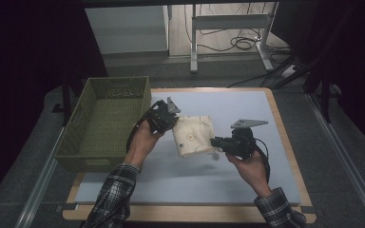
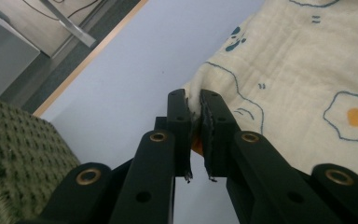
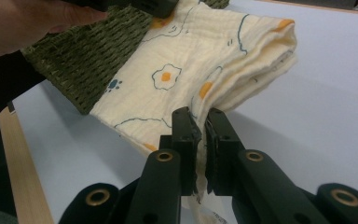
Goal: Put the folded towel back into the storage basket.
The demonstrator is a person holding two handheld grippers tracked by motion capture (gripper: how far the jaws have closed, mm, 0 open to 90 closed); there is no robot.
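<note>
Both grippers are clamped on the same folded cloth (image 1: 194, 135), a cream piece printed with fried eggs and small blue marks, and hold it between them above the pale mat (image 1: 247, 102). The left gripper (image 1: 173, 119) has its jaws pinched nearly together on one corner of the cloth; in the left gripper view (image 2: 195, 114) the fabric edge is squeezed in the narrow slot between the black jaws, and the rest of the cloth (image 2: 303, 74) spreads away to the upper right of them. The right gripper (image 1: 214, 141) bites the opposite side in the same way: in the right gripper view (image 3: 199, 125) its jaws are all but closed on a thin fold of the cloth's near edge, with the bulk of the cloth (image 3: 191, 70) hanging just beyond the tips in thick layered folds. Seen from above, the cloth sits directly between the two grippers, touching both, the left one at its upper-left corner and the right one at its lower-right edge. The green basket (image 1: 105, 124) stands just to the outside of the left gripper, beside the left hand (image 1: 145, 137), and shows in the right gripper view (image 3: 74, 56) behind the cloth. The right hand (image 1: 251, 164) grips its tool from below, nearer the table's front edge.
</note>
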